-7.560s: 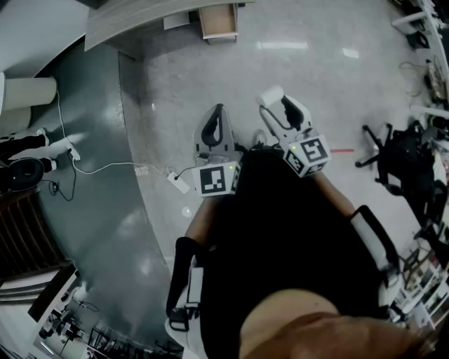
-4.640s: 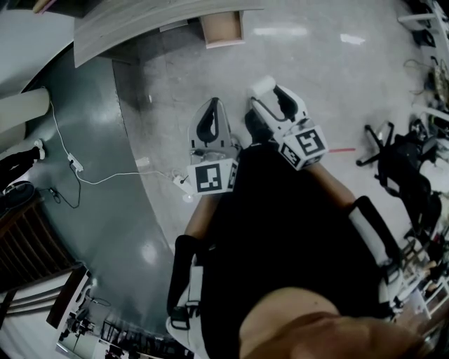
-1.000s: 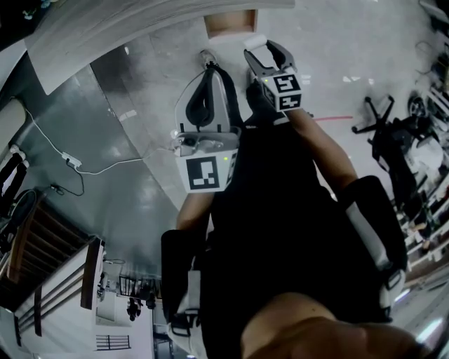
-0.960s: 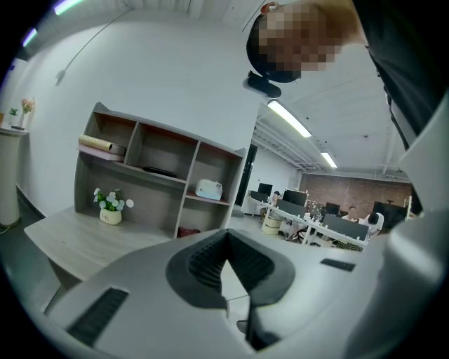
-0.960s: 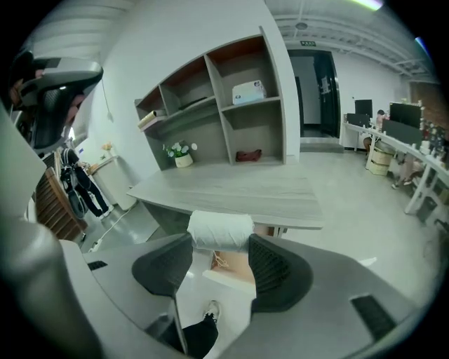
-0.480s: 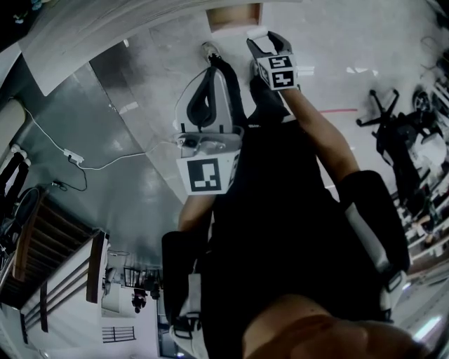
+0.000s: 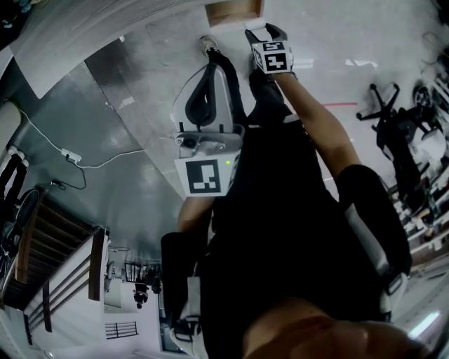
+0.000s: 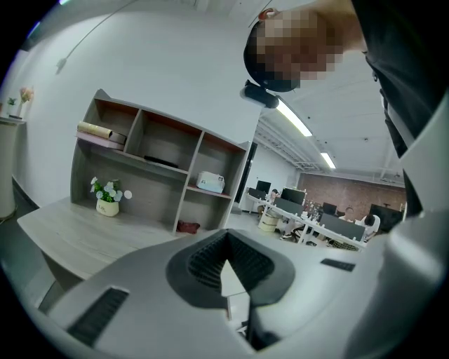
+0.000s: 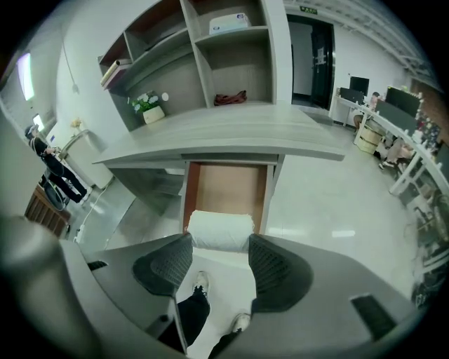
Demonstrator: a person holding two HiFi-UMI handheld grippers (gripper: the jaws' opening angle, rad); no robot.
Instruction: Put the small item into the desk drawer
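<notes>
In the right gripper view my right gripper (image 9: 221, 240) is shut on a small white roll (image 9: 221, 230), held crosswise between the two black pads. Just beyond the roll an open wooden drawer (image 9: 228, 186) sticks out from under the grey desk (image 9: 231, 137); its brown bottom looks bare. From the head view the right gripper (image 7: 261, 31) reaches forward, close to the drawer (image 7: 235, 10) at the top edge. My left gripper (image 7: 210, 62) is held up beside it. In its own view the left gripper (image 8: 226, 242) is shut with nothing in it.
A shelf unit (image 9: 210, 56) on the desk holds a flower pot (image 9: 151, 112), a white box (image 9: 228, 22) and a red thing (image 9: 230, 97). The person's shoes (image 9: 200, 284) are on the pale floor below the jaws. A white cable (image 7: 70, 154) lies left, office chairs (image 7: 393, 133) right.
The person has come closer to the desk. The right gripper with the white roll has stretched forward towards the open drawer. The left gripper has risen and stays shut.
</notes>
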